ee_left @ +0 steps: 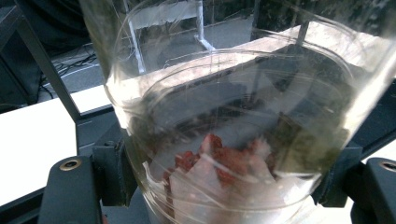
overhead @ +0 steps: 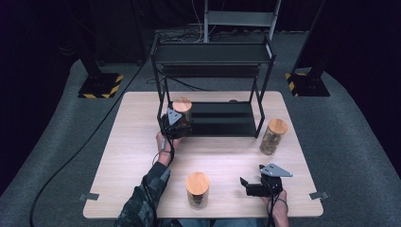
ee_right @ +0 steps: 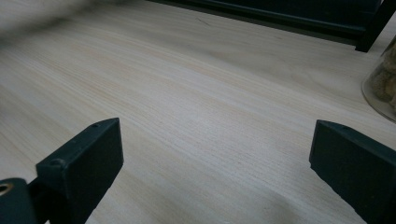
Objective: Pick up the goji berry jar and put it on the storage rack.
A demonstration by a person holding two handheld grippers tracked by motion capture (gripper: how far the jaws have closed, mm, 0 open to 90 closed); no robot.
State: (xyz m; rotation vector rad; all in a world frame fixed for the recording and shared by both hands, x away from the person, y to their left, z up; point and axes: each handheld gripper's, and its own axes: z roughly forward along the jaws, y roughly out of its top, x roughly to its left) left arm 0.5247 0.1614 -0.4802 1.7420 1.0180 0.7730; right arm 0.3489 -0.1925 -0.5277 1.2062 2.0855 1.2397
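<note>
Left hand-held gripper point(overhead: 176, 124) clamps a clear glass jar point(ee_left: 233, 121) with wooden lid, holding reddish and pale pieces.

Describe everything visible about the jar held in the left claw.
The jar is a clear, glass-looking cylinder with a round wooden lid, standing about upright at the front left corner of the black rack, by its lower shelf. The left claw is shut on its lower body, black jaws pressing both sides. Inside, near the bottom, lie reddish and pale pieces; whether its base rests on anything cannot be told.

rack point(overhead: 213, 52) | two lidded jars point(overhead: 197, 190) (wooden lids) | table point(overhead: 137, 137)
</note>
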